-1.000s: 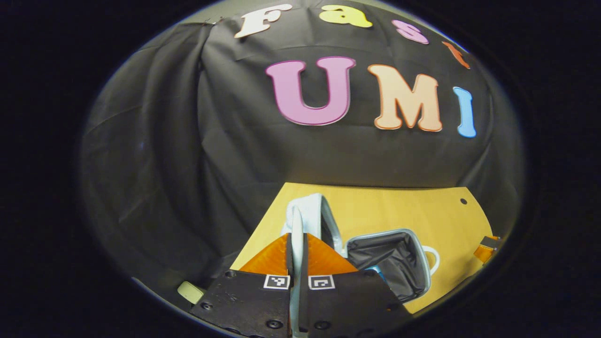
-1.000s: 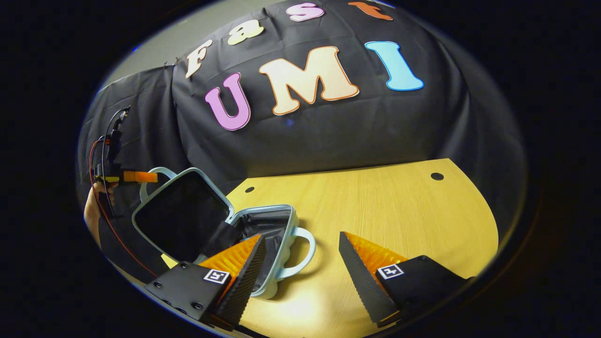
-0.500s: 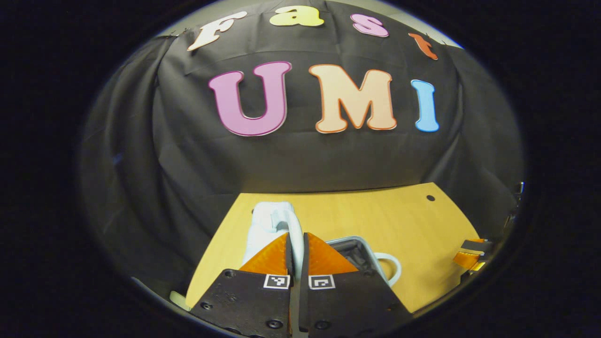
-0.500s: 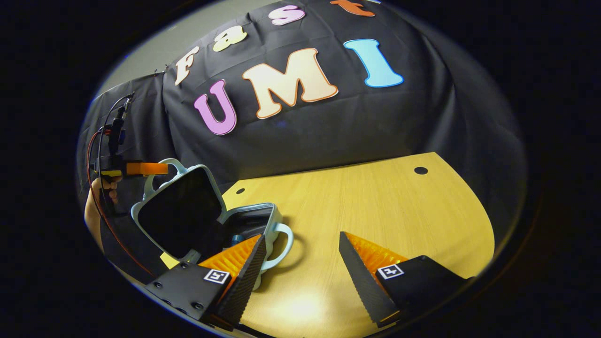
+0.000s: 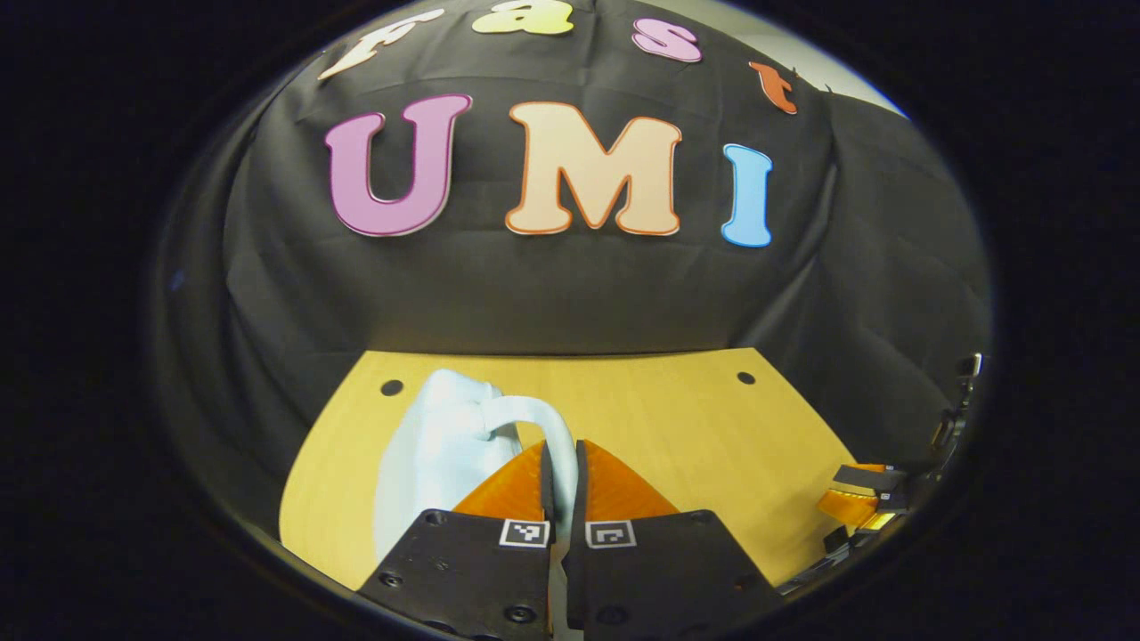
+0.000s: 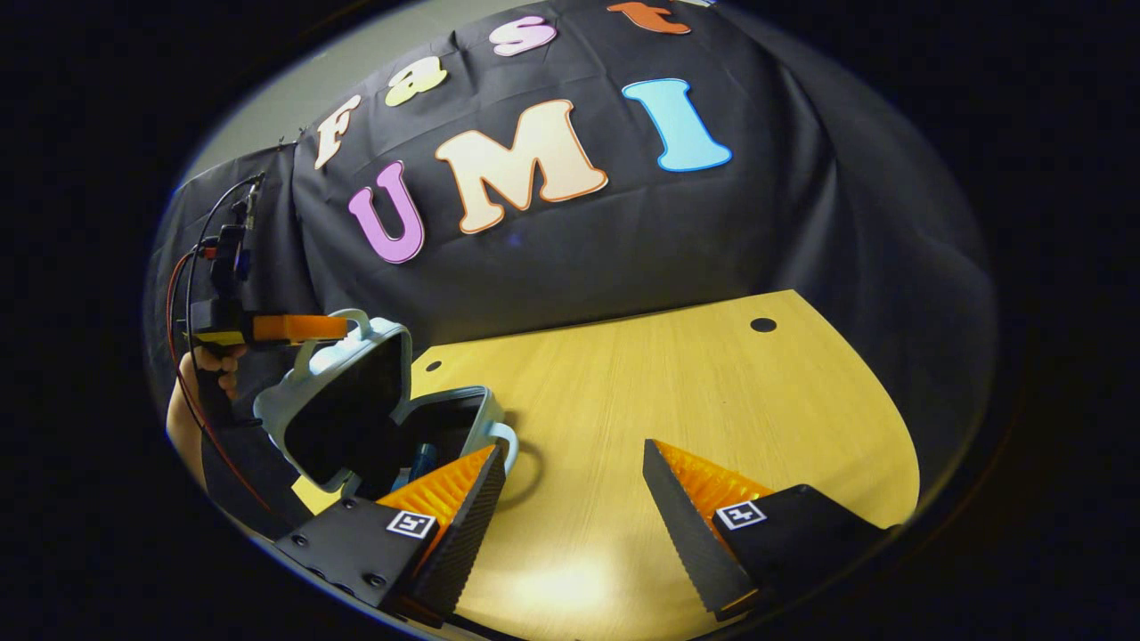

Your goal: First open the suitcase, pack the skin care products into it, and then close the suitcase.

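Pale suitcase lid [image 5: 436,445] hiding contents.

The left claw [image 5: 559,463] is clamped, both fingers pressing the handle of the suitcase lid [image 6: 343,392] and holding it half raised above the tabletop [image 6: 677,401], gripped by a hand [image 6: 209,361], while the right claw [image 6: 574,499] hovers spread wide beside the suitcase.

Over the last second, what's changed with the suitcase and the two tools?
The left tool, clamped on the lid handle, has swung the suitcase lid from wide open to about half shut over the base. The grip on the handle stayed. The right tool stayed open above the table, holding nothing.
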Tool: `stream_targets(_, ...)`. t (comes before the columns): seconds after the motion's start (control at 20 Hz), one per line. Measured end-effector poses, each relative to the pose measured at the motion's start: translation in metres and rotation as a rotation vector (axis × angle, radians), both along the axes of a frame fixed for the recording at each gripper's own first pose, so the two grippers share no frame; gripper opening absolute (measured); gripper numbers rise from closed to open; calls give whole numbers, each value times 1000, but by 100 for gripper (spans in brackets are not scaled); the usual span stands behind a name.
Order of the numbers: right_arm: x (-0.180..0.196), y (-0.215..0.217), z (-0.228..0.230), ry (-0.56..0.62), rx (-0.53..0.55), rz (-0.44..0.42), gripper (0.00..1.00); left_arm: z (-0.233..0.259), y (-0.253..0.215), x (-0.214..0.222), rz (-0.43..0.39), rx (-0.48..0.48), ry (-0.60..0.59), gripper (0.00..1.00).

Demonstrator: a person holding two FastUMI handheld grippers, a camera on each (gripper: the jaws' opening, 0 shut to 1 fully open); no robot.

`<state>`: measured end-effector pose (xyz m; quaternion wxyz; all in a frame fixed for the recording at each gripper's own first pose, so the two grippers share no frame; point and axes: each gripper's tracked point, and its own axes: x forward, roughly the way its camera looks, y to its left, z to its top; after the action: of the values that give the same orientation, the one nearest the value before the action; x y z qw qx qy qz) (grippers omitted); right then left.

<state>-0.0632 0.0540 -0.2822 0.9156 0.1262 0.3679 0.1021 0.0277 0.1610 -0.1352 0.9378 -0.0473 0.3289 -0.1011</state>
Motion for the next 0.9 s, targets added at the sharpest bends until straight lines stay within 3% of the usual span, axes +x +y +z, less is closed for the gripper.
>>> stream_targets(0.25, -4, -15, 0, 7, -16, -9, 98, -33, -42, -8, -57, -42, 59, 1)
stream_targets(0.8, -15, -57, -7, 39, -45, -33, 98, -121, -97, -30, -124, 7, 229, 2)
stream_targets(0.9, -18, -61, -4, 34, -47, -16, 98, -128, -105, -32, -125, 36, 217, 8)
